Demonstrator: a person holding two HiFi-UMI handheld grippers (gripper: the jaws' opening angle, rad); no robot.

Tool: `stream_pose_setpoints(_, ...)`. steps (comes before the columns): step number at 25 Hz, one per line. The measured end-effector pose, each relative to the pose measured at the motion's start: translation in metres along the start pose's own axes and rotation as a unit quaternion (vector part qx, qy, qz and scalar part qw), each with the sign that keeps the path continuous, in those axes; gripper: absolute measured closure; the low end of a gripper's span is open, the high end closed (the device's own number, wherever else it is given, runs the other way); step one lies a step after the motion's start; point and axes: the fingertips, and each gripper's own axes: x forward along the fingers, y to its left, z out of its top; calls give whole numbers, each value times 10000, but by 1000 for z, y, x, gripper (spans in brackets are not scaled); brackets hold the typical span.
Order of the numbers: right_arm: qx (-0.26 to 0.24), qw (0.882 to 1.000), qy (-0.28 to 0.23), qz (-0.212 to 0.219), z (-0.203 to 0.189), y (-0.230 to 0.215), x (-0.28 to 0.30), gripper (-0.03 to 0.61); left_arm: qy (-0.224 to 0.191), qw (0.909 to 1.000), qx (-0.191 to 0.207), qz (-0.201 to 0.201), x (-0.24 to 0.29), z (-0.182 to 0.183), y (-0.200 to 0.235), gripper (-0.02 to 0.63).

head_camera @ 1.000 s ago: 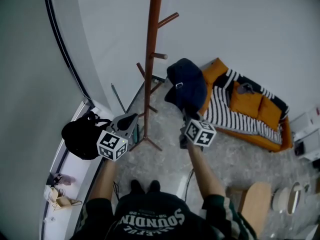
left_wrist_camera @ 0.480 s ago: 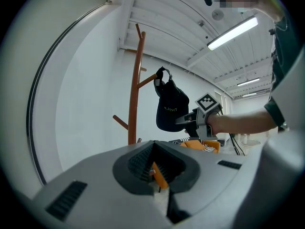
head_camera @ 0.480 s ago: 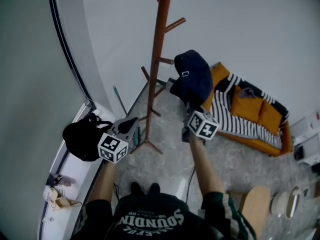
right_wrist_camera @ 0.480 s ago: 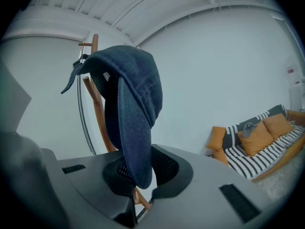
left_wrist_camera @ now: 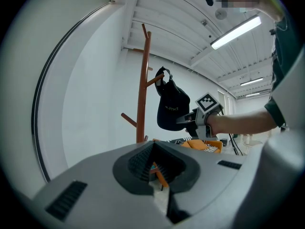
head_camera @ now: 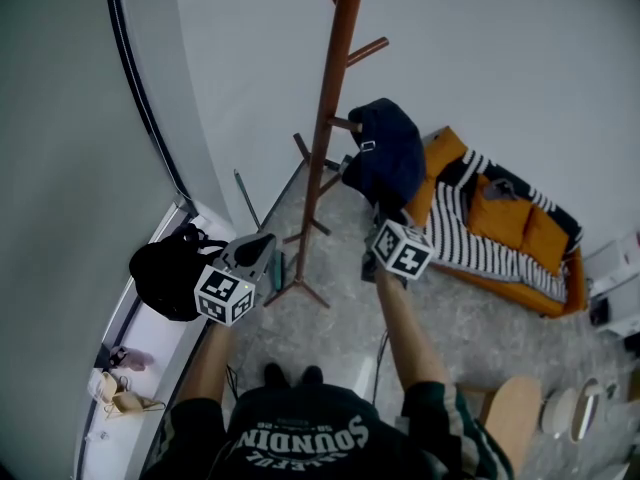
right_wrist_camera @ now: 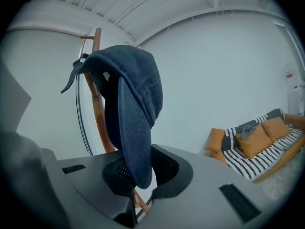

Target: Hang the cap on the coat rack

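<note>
Cap [head_camera: 388,153] has closed in on the coat rack [head_camera: 327,148] over the last second. Earlier it hung clear to the right of the pole; now its rear edge sits at the tip of a short side peg [head_camera: 342,123]. Left gripper [head_camera: 256,249] has barely shifted.

No bench in shot, so places are given off the rack and the walls.

- Right gripper [right_wrist_camera: 138,180]: jaws clamped on the tip of the brim, and the cap [right_wrist_camera: 133,104] stands upright above them with the rear strap [right_wrist_camera: 76,68] up beside the pole [right_wrist_camera: 100,116].
- Left gripper's own view: jaws [left_wrist_camera: 159,178] down to a narrow slit with nothing between them. It's parked low, left of the rack base and near the black bag [head_camera: 163,278] by the wall.
- From the left gripper view, the cap [left_wrist_camera: 171,106] hangs off the right gripper [left_wrist_camera: 193,122] with the strap opening level with a peg [left_wrist_camera: 153,80]. I can't tell whether the strap is over the peg or just beside it.

Step, as I read it: final approach, hooking the rear opening onto the peg. Not released.

Next move needs:
- a short push toward the pole so the peg goes through the opening
- a slight drop to seat it
- then open the jaws and back out toward the sofa [head_camera: 500,228]

Risk: letting go before the strap is seated, in which case the cap drops.
</note>
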Motion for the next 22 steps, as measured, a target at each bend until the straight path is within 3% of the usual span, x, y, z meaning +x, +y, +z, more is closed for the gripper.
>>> stream_pose_setpoints(22,-340,9952,-368,-836,-15,-4,-1,561,97,9998,-107,110,-10,-16,14,615)
